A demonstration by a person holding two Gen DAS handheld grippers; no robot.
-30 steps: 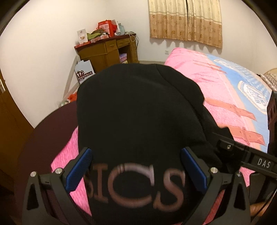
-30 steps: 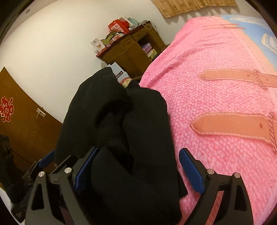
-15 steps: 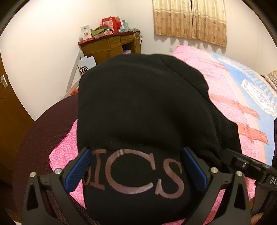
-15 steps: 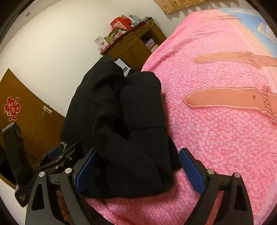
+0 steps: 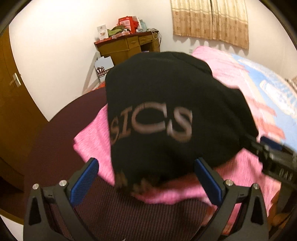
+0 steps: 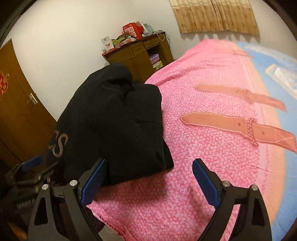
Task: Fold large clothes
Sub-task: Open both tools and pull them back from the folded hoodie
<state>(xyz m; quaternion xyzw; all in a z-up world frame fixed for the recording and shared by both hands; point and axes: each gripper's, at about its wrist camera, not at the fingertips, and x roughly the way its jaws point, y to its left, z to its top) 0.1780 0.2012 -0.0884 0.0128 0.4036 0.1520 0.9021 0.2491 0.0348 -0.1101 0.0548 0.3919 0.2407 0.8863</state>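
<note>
The room is lit by a warm, yellowish light from up above, so the white wall looks bright while the black garment ahead of the left gripper is so dark its folds hardly show. Both pictures are round and bent at the edges with black corners, and the curtain far ahead drops small soft shadows on the wall under it. The letters on the garment look smeary, the pink blanket goes fuzzy far ahead of the right gripper, and that gripper is blurred in the left view.
</note>
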